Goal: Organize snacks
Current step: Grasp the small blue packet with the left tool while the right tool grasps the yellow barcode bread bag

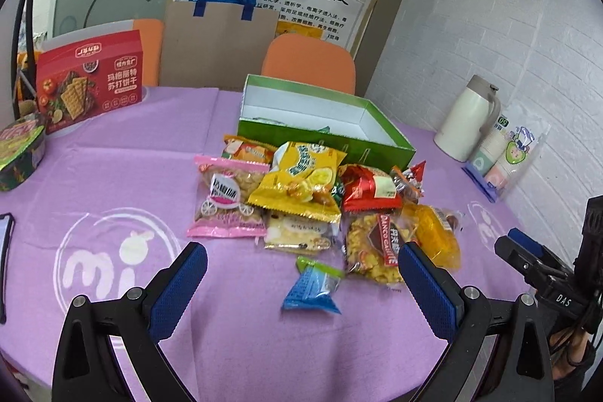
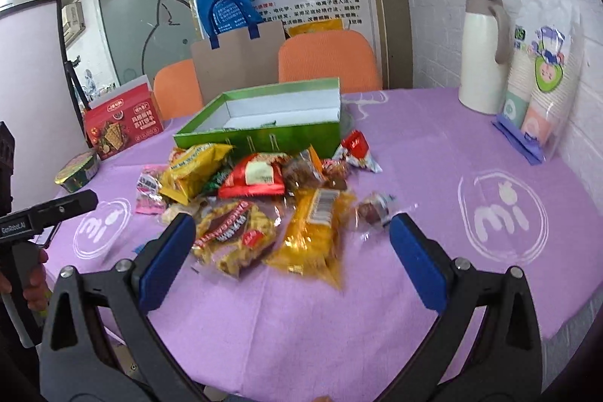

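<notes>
On a round table draped in a lilac cloth (image 1: 132,153), a heap of crinkly snack packets (image 1: 301,191) is lying just in front of an open green box (image 1: 324,138), evidently the place they are meant to go. Most of the pile is touching or overlapping: a yellow foil bag (image 1: 301,176) is resting on a pink-edged clear pouch (image 1: 226,198), a glossy red packet (image 1: 367,189) is sitting beside it, and a small blue-and-green sachet (image 1: 312,285) is lying slightly apart at the near edge. Something greenish is showing low inside the white-lined box, though too little is visible to name it. Both tools are hovering over the near side of the heap with nothing between their ribbed blue pads: the left gripper (image 1: 301,285) is spread wide around the blue sachet's position, while the right gripper (image 2: 292,251) is gaping above a clear bag of yellow pieces (image 2: 235,240) and an orange-yellow wrapper (image 2: 318,232). Judging by that framing, sorting is barely under way. Farther out, a red cracker carton (image 1: 90,78) and a foil-lidded bowl (image 1: 20,149) are standing to the left, and a cream thermos jug (image 1: 465,117) and a sleeve of paper cups (image 1: 505,153) are waiting by the brick wall.
</notes>
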Motion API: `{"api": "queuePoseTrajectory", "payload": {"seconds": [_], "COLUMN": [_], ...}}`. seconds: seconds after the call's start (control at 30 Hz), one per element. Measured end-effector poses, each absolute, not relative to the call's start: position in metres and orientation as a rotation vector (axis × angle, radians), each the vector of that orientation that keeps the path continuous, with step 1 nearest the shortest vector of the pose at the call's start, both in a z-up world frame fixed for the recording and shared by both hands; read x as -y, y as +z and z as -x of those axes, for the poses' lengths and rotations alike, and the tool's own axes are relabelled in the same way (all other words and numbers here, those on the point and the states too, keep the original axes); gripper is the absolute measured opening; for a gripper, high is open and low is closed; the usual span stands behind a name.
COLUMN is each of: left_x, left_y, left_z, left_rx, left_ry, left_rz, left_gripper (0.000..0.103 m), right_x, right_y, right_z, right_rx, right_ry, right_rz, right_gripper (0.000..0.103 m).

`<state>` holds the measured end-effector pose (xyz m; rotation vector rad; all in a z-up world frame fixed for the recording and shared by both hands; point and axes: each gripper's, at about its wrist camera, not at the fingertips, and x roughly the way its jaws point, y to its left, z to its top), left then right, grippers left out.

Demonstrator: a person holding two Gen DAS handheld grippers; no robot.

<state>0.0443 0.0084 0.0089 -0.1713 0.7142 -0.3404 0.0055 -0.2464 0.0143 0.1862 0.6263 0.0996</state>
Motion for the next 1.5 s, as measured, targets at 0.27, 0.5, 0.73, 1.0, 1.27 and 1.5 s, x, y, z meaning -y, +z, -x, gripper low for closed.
{"api": "queuePoseTrajectory", "payload": {"seconds": [0.27,0.5,0.73,1.0,1.27,1.5], "left_x": [-0.011,-0.012,-0.006,0.017,0.029,0.030], "left_y": [-0.005,-0.013,-0.022,-0.037,-0.056,-0.058], "left_z": [-0.037,-0.043,-0.049,-0.069,-0.081,-0.081], "left_rx": [-0.740,-0.770,-0.792,-0.843,-0.898,-0.913], "left_ry": [-0.301,-0.306,-0.323,-0.424,-0.413,-0.444], "left_rz": [0.145,0.161,0.159,0.125,0.058,0.051], "left_gripper": [0.103,0.103,0.103,0.079,0.067,0.049], "right_x": [0.247,0.245,0.244,0.250,0.252,0.253], "right_y": [-0.010,-0.019,-0.031,-0.036,-0.035,-0.036], "right_z": [-0.032,-0.056,-0.072,-0.070,-0.064,-0.062], "right_rx": [-0.706,-0.743,-0.782,-0.797,-0.803,-0.806], "right_ry": [0.088,0.072,0.062,0.056,0.069,0.066], "right_rz": [-0.271,-0.275,-0.262,-0.261,-0.252,-0.254], "right_gripper": [0.091,0.070,0.066,0.043,0.043,0.045]}}
